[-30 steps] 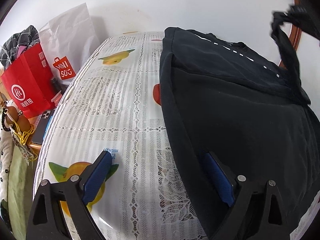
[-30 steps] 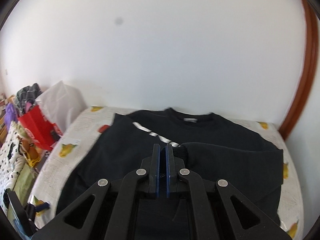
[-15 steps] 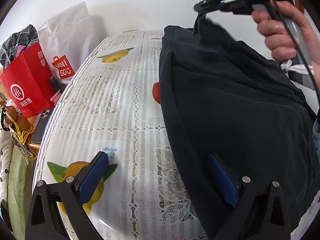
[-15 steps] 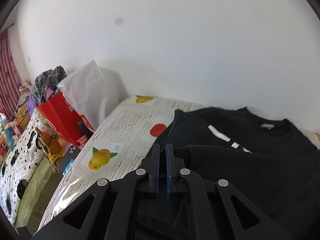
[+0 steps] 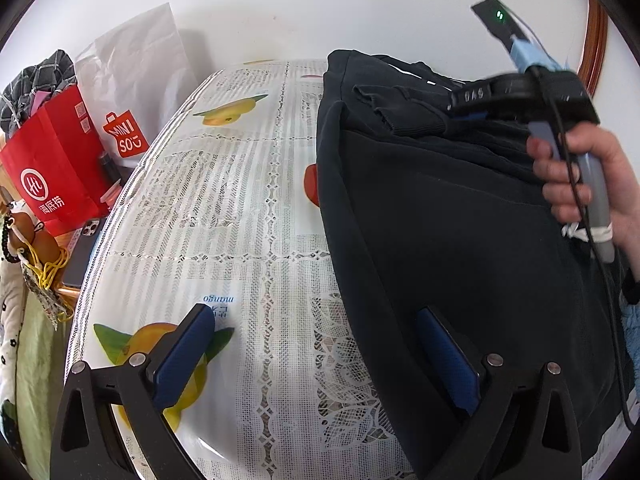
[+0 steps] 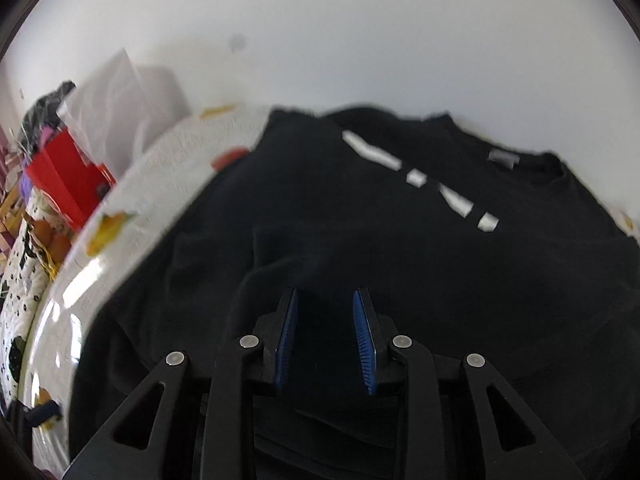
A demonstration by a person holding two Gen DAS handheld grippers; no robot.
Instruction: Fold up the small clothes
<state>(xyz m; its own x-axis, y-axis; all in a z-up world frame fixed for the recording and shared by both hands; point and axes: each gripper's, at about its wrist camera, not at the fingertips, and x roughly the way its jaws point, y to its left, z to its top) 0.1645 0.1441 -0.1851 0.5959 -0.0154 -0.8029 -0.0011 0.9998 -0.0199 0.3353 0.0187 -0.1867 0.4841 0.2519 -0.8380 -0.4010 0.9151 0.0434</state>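
Observation:
A black sweatshirt [image 5: 448, 216] with a white dashed chest stripe [image 6: 420, 178] lies on the fruit-print tablecloth [image 5: 224, 208]. Its sleeve with the ribbed cuff [image 5: 396, 114] is folded across the body. My left gripper [image 5: 316, 328] is open at the near edge, one finger on the cloth, the other on the shirt's hem. My right gripper [image 6: 325, 316] hovers over the folded sleeve with jaws parted and nothing between them; it shows in the left wrist view [image 5: 520, 96], held by a hand.
A red paper bag [image 5: 52, 164] and a white Miniso bag [image 5: 136, 80] stand left of the table by the wall. A phone [image 5: 86, 248] lies below them. A wooden door frame [image 5: 596, 40] is at the right.
My right gripper carried the sleeve across the shirt to the left, lowered, and opened, letting the cuff go. My left gripper has stayed put.

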